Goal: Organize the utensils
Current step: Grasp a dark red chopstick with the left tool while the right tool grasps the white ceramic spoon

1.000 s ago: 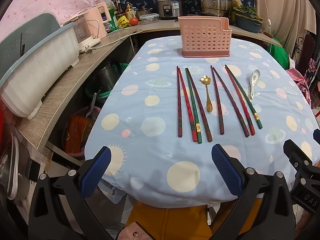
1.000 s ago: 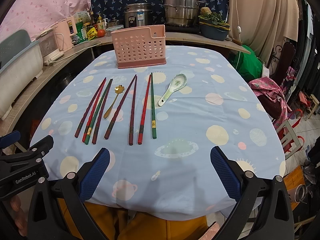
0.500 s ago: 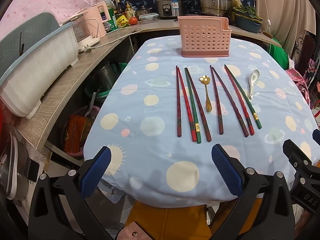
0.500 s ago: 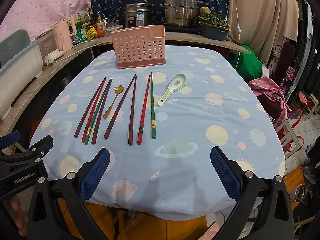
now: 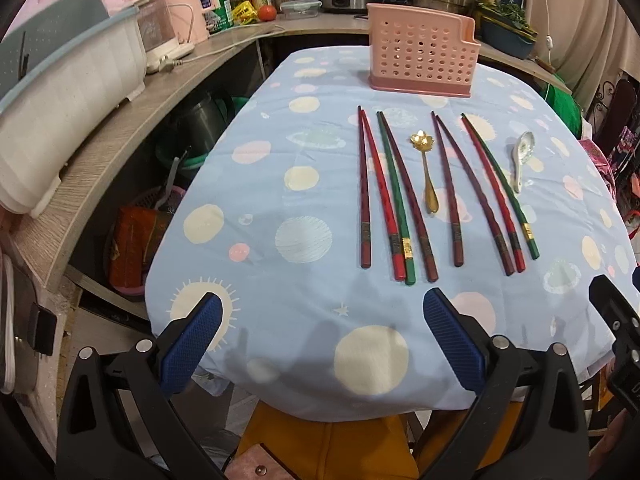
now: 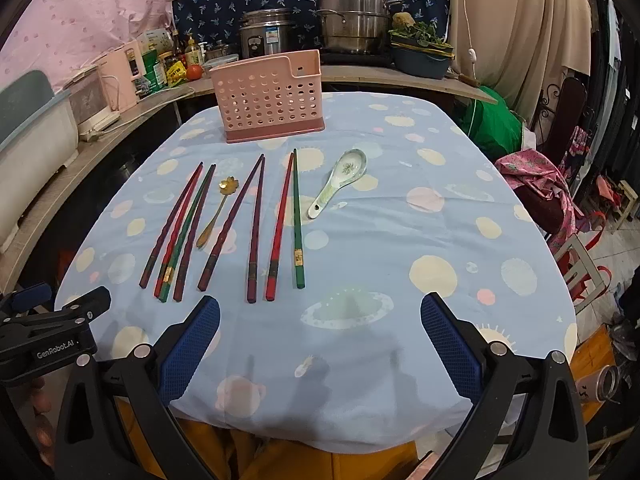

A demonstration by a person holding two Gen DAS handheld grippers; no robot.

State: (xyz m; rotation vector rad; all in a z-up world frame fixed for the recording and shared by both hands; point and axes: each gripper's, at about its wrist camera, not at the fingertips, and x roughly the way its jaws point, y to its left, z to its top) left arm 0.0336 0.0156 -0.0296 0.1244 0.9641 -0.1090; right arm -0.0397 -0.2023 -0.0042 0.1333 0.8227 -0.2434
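Both the left gripper (image 5: 320, 340) and the right gripper (image 6: 320, 340) hover over the near edge of the table (image 6: 400, 240) with jaws spread wide and empty. Red, maroon and green chopsticks (image 6: 256, 228) lie in a row, flanking a gold flower-bowled spoon (image 6: 218, 208); a white ceramic spoon (image 6: 338, 182) lies just right. The perforated pink plastic utensil holder (image 6: 268, 98) stands upright behind them.

A home kitchen: a rice cooker (image 6: 265, 36) and stacked steel steamer (image 6: 354, 16) stand on the counter (image 6: 404, 76) at 12 o'clock, with sauce bottles (image 6: 192, 50) and a tomato (image 6: 193, 72) at 11, behind a table (image 6: 400, 240) under a planet-print cloth.
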